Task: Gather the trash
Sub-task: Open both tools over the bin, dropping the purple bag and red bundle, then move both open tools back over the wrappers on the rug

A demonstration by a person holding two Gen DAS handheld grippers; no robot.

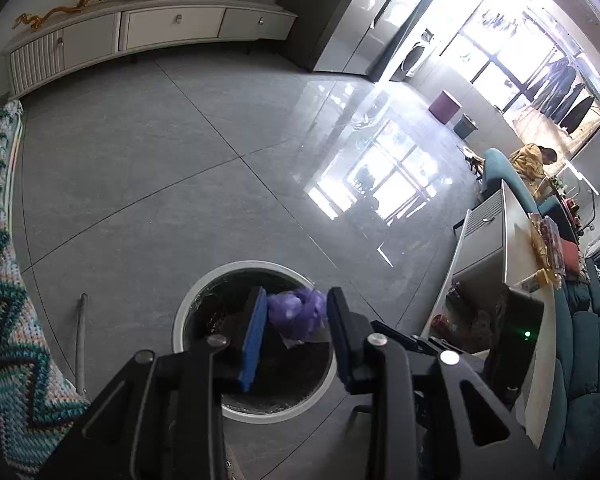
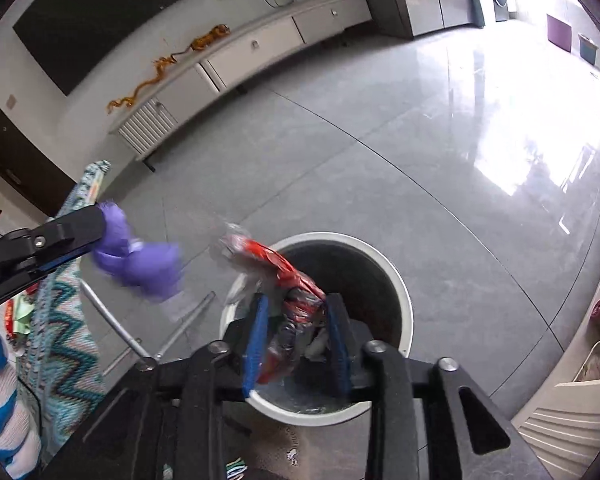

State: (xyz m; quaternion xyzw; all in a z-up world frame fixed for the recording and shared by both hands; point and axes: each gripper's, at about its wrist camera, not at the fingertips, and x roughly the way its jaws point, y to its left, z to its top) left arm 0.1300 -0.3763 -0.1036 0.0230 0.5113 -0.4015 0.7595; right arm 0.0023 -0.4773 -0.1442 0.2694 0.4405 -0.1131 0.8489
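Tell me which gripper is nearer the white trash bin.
Right. The right gripper hangs over the white trash bin with a red wrapper between its fingers; the left gripper, with purple trash, is off to its side.

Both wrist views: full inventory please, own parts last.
trash bin: 1, white rim, dark inside, on floor under both grippers
purple wad: 1, purple, between left gripper's pads, over bin
red wrapper: 1, red with clear film, between right gripper's pads, over bin
low cabinet: 1, white, along wall
dragon ornament: 1, golden, on cabinet
zigzag blanket: 1, teal and white, left
left gripper: 1, black, blue pads
right gripper: 1, black, blue pads
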